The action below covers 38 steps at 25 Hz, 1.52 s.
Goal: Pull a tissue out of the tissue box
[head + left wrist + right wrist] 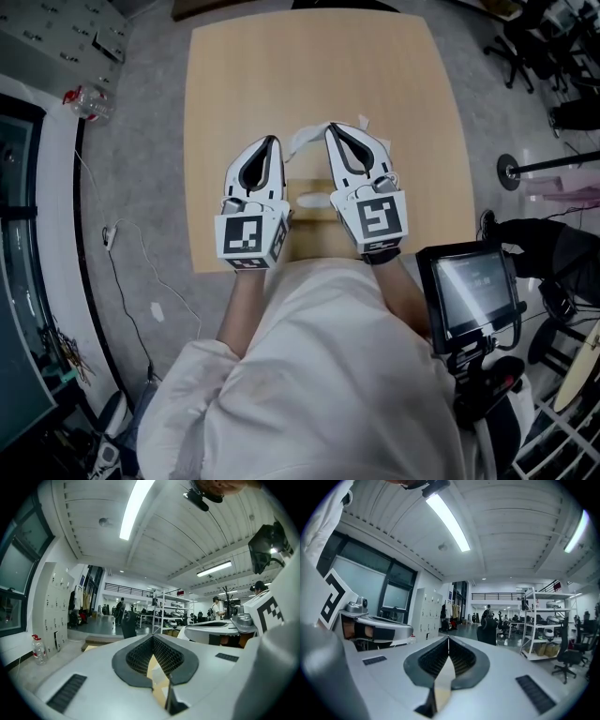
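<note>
Two white plastic hand-held grippers over a pale wood-grain square surface (pixel 234 84), side by side, jaws pointing away from the operator. Each carries one cube with black-and-white square markers: two cubes, blocky patterns only.

Left gripper (pixel 274 141): in its own view (pixel 153 638) the two black ribbed pads meet at the tips. Below the tips they leave a narrow wedge through which I see tan surface and pale patches. I see nothing gripped between them.

Right gripper (pixel 331 127): same in its own view (pixel 448 638), tips pressed together, pads dark and cross-hatched, a pale sliver showing through the wedge beneath.

One tan tissue box (pixel 309 183) sits on the surface between and partly under the two grippers. It is nearly the same colour as the wood, so I can hardly trace its edges. It has a pale oval patch on top. One crumpled white tissue (pixel 305 141) shows between the two jaw tips, close against the right one. From the head view I cannot tell whether it touches that tip.

Off the surface, on grey carpet at left, lies one clear plastic bottle with a red cap (pixel 91 101), also seen low left in the left gripper view (pixel 38 648). One dark-framed screen on a stand (pixel 469 291) is at right.
</note>
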Each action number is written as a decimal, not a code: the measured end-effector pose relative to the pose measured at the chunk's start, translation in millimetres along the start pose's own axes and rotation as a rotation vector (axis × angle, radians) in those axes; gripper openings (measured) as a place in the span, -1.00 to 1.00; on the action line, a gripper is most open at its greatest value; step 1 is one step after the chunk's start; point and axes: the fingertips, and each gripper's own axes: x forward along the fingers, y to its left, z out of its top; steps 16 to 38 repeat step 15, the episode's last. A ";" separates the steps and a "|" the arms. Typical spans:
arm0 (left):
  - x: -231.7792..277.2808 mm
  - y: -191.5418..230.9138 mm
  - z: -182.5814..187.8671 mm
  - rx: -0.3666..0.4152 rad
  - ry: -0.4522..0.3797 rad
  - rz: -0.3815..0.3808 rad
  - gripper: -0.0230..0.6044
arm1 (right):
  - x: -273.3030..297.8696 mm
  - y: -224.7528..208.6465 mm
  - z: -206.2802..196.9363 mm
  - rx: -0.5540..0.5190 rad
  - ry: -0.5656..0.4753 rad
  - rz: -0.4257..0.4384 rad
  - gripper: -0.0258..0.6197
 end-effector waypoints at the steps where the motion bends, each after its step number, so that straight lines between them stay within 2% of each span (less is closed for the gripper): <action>1: -0.1 -0.6 -0.9 0.000 0.002 -0.002 -0.92 | 0.2 0.3 -1.1 0.005 0.006 0.000 -0.91; 8: 0.9 -5.8 -1.9 0.010 0.007 -0.020 -0.92 | 0.9 4.7 -3.9 0.035 0.040 0.006 -0.91; 38: 0.2 -5.6 -6.9 0.018 0.014 -0.017 -0.92 | -0.1 6.9 -2.0 0.010 0.031 0.008 -0.91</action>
